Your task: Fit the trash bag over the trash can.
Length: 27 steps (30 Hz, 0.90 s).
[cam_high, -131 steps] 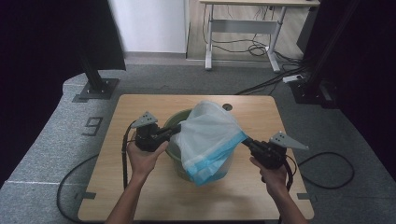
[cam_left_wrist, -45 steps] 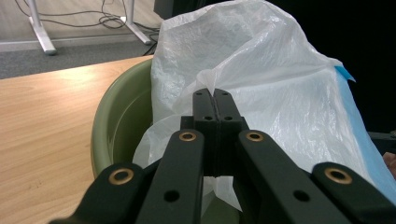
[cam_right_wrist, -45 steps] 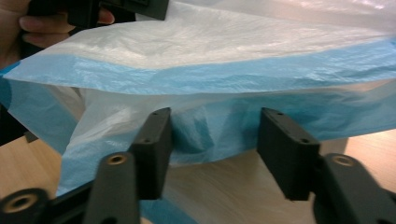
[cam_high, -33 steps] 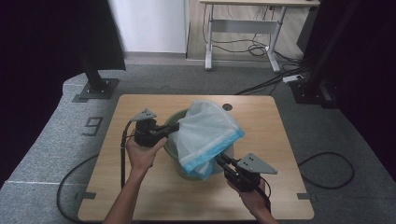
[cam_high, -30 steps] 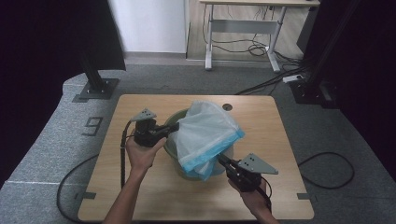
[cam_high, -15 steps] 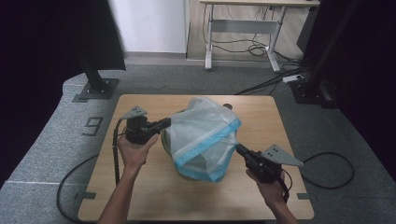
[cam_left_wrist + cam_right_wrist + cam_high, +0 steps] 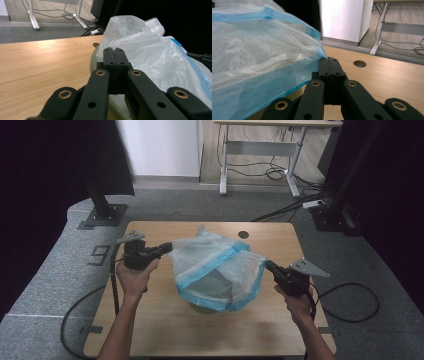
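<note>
A thin white plastic bag [image 7: 216,267] with a blue band along its rim is stretched wide over a round pale-green bin [image 7: 204,308] in the middle of the wooden table [image 7: 150,320]. My left gripper [image 7: 169,248] is shut on the bag's left edge [image 7: 117,43]. On the other side my right gripper [image 7: 266,265] is shut on the blue-banded right edge [image 7: 318,53]. The two grippers pull the mouth of the bag apart between them. Only a sliver of the bin's rim [image 7: 93,58] shows beside the left gripper's jaws.
A round cable hole [image 7: 243,234] sits near the table's far edge. Black cables [image 7: 345,292] trail off both grippers onto the grey floor. A desk frame [image 7: 260,155] and black stands [image 7: 102,212] stand beyond the table.
Both hands have spread apart: the right gripper swung out to the right with the bag's edge, the left moved left. The bag's mouth is now stretched wide and lower over the bin.
</note>
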Available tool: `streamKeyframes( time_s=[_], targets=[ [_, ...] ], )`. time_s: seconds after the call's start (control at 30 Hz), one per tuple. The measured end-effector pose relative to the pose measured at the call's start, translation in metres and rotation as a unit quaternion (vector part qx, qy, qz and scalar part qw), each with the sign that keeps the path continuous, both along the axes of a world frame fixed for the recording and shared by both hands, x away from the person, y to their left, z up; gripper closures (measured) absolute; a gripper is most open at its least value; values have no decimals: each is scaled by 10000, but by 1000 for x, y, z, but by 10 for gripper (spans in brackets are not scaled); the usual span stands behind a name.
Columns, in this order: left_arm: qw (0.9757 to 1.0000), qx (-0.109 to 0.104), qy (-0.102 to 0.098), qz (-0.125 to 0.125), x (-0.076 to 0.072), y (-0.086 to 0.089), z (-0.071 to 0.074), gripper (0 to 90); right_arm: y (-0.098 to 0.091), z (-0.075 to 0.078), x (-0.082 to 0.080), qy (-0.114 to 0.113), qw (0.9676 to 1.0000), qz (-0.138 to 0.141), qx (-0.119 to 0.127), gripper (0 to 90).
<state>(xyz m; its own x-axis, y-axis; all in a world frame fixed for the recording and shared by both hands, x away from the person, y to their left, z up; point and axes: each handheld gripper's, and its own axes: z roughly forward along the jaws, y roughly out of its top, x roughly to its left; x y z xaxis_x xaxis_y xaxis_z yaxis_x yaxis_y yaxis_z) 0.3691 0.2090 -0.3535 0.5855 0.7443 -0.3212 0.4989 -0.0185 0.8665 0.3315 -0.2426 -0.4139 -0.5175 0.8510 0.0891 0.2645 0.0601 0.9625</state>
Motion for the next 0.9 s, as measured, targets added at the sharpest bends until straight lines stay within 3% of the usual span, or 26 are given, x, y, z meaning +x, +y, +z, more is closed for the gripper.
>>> streamKeyframes(
  time_s=[0.1,0.4,0.7,0.9],
  targets=[
    [10000,-6,33,51,4,4,-1,900,0,-3,5,-6,10000,11,34,890],
    [9998,67,5,172,10,12,-5,900,4,6,19,-102,9999,-35,35,890],
    [9997,-26,103,231,9,25,-19,900,8,-14,25,140,9998,-115,-89,890],
    [9993,1,198,324,10,33,-32,900,16,-28,29,173,9995,-142,-216,890]
  ],
)
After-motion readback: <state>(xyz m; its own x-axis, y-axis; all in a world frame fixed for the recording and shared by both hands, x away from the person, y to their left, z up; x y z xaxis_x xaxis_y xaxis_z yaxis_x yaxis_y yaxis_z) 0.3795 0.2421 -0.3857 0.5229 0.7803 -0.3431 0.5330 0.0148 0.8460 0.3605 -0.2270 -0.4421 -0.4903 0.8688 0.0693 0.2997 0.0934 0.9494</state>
